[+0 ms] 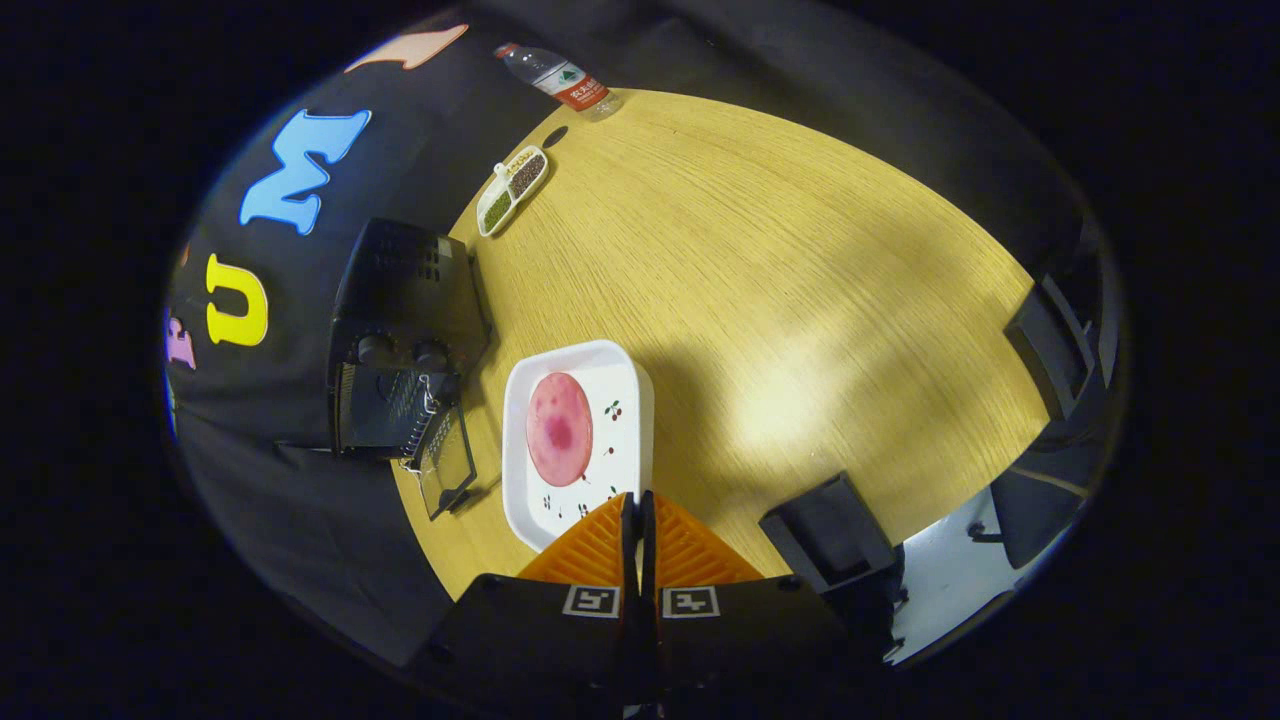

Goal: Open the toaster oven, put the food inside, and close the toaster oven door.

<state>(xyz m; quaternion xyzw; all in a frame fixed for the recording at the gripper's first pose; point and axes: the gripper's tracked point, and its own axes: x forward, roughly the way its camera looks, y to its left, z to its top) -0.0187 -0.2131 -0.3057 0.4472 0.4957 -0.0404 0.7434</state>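
Gripper view: the tool [637,510] hangs high over the wooden bench [800,300], its two fingers pressed together with only a thin seam between them and nothing held. Just ahead of the fingertips lies a white tray [630,400] with small cherry prints, and on the tray rests the food [559,428], a round pink slice lying flat. The slice sits a little to the left of the line on which the fingers point, toward the side of the tray that faces the toaster oven [405,340].

The toaster oven stands left of the tray, against the booth wall. Its glass door [445,465] appears already swung down onto the bench, with a wire rack [400,410] showing in the opening. So the opening step looks done, and the food is not yet inside.

The coming move turns on this: the slice is ahead and slightly left, so the tool must come down, part its fingers and reach forward-left. The oven mouth is further left again. The slice lies flat and thin, so getting a finger under its edge may be awkward.

Beyond, a small dish of beans [512,188] and a water bottle [560,80] stand well apart from the work.
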